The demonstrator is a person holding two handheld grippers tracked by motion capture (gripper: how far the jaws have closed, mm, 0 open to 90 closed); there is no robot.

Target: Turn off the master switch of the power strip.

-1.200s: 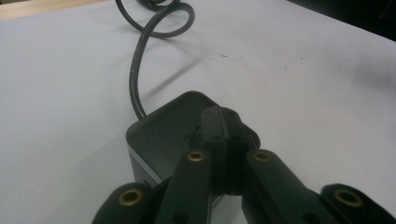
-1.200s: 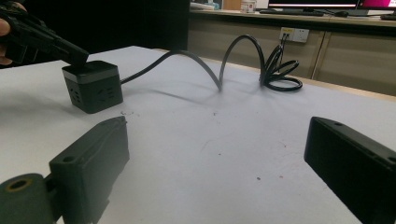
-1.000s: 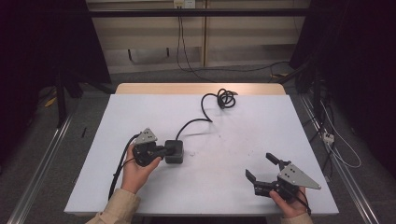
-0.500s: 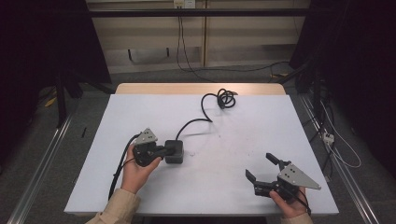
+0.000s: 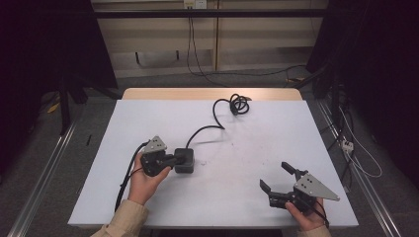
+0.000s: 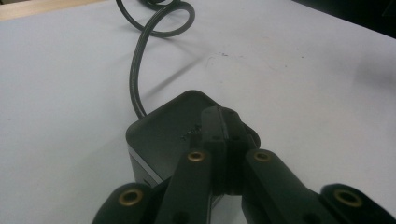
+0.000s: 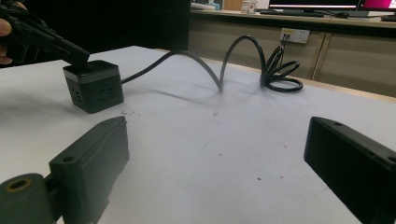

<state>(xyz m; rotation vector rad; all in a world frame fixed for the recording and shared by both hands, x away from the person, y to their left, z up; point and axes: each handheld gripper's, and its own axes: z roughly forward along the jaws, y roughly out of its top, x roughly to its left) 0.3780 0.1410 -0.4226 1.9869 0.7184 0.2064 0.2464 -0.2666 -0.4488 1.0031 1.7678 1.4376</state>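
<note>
Left gripper (image 5: 170, 160), jaws pressed together, is resting its tips on the black power cube (image 5: 185, 160); right gripper (image 5: 279, 178) is hovering wide open over the bench (image 5: 237, 148).

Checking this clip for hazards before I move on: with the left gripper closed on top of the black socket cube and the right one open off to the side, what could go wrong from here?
1. The left gripper rests shut on top of the socket cube, not around it; the tips might slide off.
2. The cable arches above the table; shifting the cube may drag its coil.
3. The right gripper stands open and apart, so nothing steadies the cube.
</note>
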